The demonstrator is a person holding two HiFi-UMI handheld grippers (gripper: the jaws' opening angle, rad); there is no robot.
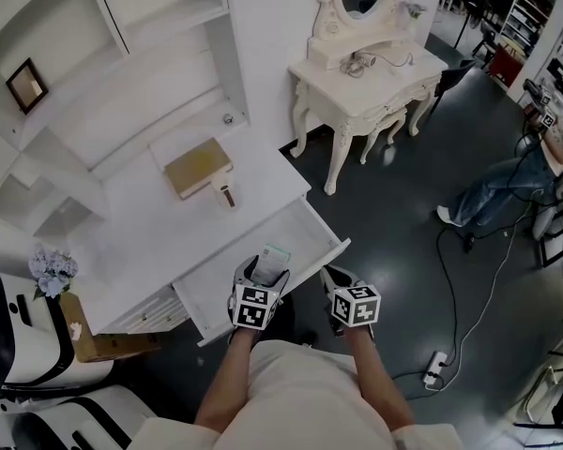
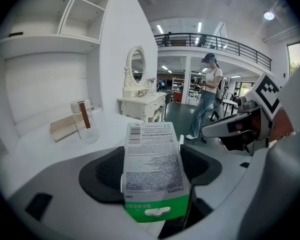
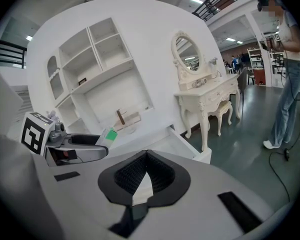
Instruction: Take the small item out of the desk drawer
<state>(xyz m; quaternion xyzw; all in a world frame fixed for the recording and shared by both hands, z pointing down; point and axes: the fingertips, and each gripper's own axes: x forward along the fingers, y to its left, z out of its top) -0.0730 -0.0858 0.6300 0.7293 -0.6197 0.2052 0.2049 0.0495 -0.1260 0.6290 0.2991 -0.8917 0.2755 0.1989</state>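
The white desk's drawer [image 1: 227,285] stands pulled open below me. My left gripper [image 1: 264,268] is over its front part, shut on a small white box with a green end [image 2: 152,170]; the box [image 1: 271,262] sticks up between the black pads. From the right gripper view, the box's green end [image 3: 109,135] shows at the tip of the left gripper [image 3: 78,146]. My right gripper [image 1: 335,278] hangs just right of the drawer's front corner, over the dark floor. Its pads [image 3: 162,176] meet at the tip with nothing between them.
On the desk top [image 1: 141,232] lie a tan book [image 1: 199,167] and a small clear bottle [image 1: 225,195]. White shelves rise behind. An ornate vanity table [image 1: 366,78] stands to the right. A cable and power strip [image 1: 434,368] lie on the floor. A person stands ahead [image 2: 207,96].
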